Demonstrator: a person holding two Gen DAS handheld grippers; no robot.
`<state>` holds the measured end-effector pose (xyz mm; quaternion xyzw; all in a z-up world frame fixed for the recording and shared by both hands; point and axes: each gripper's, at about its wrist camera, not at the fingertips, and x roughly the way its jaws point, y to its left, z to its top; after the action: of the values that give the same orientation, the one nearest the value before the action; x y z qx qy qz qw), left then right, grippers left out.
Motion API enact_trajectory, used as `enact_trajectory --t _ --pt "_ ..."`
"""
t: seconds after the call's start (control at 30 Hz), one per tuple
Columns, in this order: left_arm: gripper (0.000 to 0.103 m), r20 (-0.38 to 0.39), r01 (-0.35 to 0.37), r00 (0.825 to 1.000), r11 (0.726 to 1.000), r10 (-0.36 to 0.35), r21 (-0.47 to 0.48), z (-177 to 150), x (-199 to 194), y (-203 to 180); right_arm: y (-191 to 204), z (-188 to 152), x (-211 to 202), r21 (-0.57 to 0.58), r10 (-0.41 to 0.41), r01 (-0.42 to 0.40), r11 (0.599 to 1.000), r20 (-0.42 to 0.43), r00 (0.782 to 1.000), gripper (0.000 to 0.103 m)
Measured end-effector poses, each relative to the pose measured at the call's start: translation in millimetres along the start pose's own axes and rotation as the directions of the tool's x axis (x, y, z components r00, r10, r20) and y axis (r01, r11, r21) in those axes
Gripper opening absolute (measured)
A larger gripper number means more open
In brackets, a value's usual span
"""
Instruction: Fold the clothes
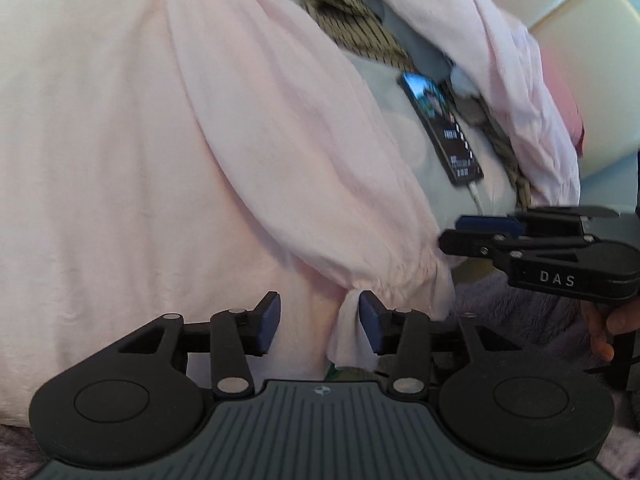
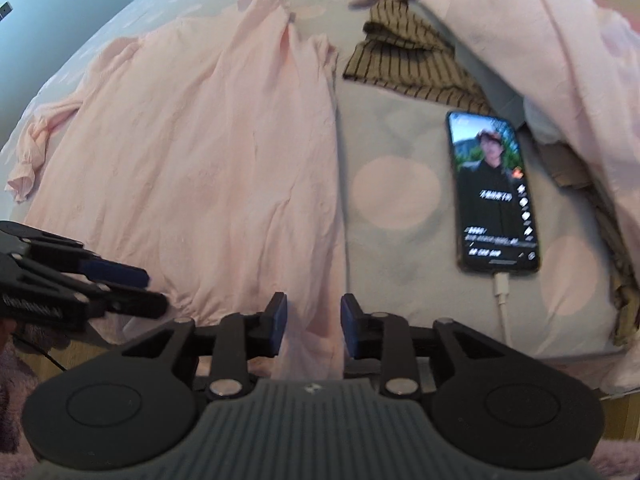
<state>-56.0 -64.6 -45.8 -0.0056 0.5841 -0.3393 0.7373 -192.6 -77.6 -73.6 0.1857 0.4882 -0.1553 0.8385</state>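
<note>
Pink cloth sits between the blue pads of the left gripper (image 1: 319,322), a gathered cuff (image 1: 394,276) bunched against the right-hand pad, but the jaws stand partly apart and nothing is pinched. Same story on the right gripper (image 2: 313,325): jaws part-way open, the near edge of the pink garment (image 2: 192,168) running between them, pads not pressing.

Moving outward, that garment lies spread flat on the bed sheet (image 2: 400,128), one sleeve (image 2: 30,148) trailing off to the far left, the other folded across the body in the left wrist view.

Now the risks, as I read them. Close on too little cloth and the edge slips out mid-lift, leaving a crooked fold. The two grippers are near each other, so a hasty move could knock them together. Just beside the garment lies a lit phone (image 2: 494,196) on its charging cable (image 2: 502,304); a wide sweep of fabric could drag it or snag the cable. A striped brown garment (image 2: 404,68) and a second pink heap (image 2: 540,32) lie beyond, close enough to get caught up.

Containers? None visible: no basket, no box, everything lies loose on the bed.
</note>
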Motion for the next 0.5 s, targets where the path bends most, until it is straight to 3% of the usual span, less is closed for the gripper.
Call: enact_trajectory --t 0.27,0.5 --pt "0.041 0.103 -0.082 0.992 0.995 0.077 0.051 57 -31 25 -1 57 -5 -0.144 -0.031 0.038 0.989 0.055 0.998 0.033" --pt "0.041 0.210 -0.127 0.972 0.989 0.109 0.072 122 -34 45 -11 121 26 -0.207 -0.036 0.054 0.977 0.088 0.995 0.032"
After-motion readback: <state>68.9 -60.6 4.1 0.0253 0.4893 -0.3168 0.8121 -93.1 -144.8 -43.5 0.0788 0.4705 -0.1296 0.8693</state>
